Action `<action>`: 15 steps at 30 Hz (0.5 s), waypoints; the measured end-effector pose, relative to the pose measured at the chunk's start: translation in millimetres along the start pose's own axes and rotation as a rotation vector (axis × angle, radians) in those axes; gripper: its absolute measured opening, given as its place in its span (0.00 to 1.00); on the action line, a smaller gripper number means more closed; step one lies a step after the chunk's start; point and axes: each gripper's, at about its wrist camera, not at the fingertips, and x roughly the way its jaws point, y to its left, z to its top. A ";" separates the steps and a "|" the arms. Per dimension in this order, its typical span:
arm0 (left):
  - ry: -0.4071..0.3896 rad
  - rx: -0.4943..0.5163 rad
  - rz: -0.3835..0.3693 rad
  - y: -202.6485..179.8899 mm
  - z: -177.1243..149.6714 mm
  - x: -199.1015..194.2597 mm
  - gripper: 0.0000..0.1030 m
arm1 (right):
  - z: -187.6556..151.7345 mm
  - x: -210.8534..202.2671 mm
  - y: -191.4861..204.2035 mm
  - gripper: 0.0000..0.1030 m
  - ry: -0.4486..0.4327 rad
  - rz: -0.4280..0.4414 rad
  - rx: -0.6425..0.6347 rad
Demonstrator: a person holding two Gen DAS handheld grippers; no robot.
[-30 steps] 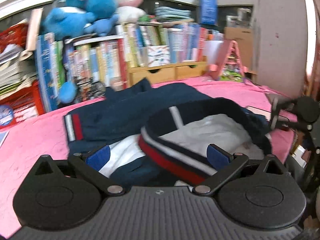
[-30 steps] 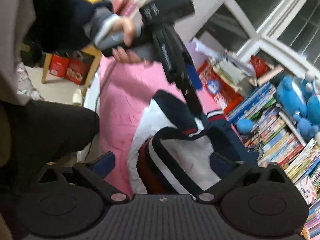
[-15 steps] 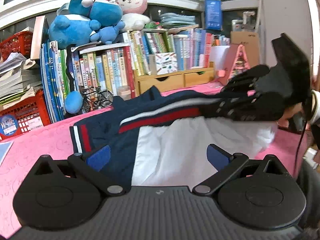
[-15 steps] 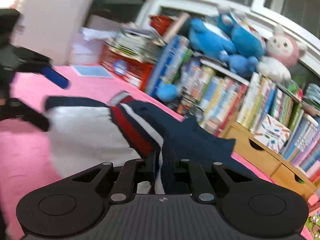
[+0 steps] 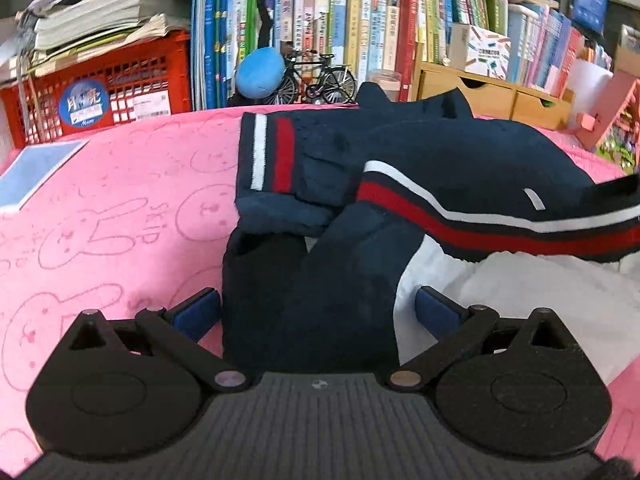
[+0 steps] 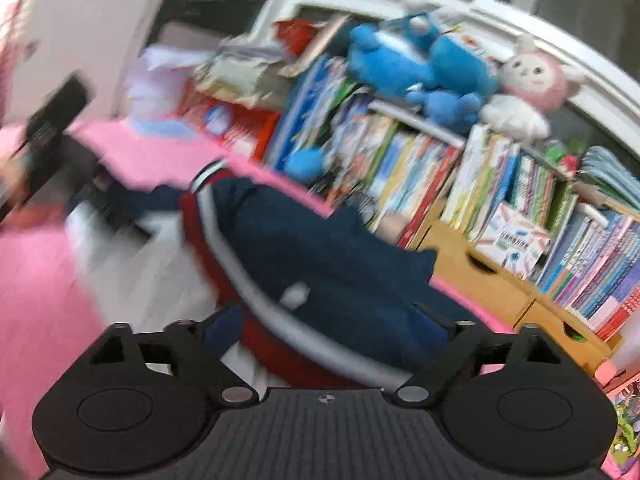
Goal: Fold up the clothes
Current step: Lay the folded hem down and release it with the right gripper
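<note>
The navy jacket [image 5: 460, 168] lies on the pink-covered table [image 5: 100, 220], in front of the books [image 5: 360, 40]. The left claw [image 5: 318, 312] stands wide open, a dark fold between its pads, ungripped. The right claw [image 6: 328, 320] has just been opening over the striped hem, pads apart. Bare pink lies left of the jacket. Only the right view shows plush toys [image 6: 420, 68].

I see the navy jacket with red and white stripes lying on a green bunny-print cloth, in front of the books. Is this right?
Not quite. The cloth under the navy jacket is pink, not green; the left wrist view shows its pink surface with the faint bunny print. The rest holds: the jacket has red and white stripes and lies in front of the books.
</note>
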 end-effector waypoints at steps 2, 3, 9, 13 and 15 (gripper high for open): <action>-0.001 0.010 0.007 -1.6 -0.6 -1.4 1.00 | -10.2 0.2 11.1 0.52 0.062 0.009 -0.058; -0.003 0.018 0.012 -3.0 -1.2 -2.1 1.00 | -14.8 1.3 17.4 0.52 0.083 0.013 -0.086; -0.003 0.021 0.020 -4.4 0.4 1.6 1.00 | -14.7 51.2 14.7 0.49 0.140 -0.090 0.005; -0.003 0.018 0.022 -4.3 0.2 1.7 1.00 | -22.6 96.7 -24.7 0.48 0.201 -0.164 0.258; -0.004 0.020 0.025 -5.1 0.0 1.8 1.00 | -23.9 103.3 -32.0 0.48 0.192 -0.175 0.316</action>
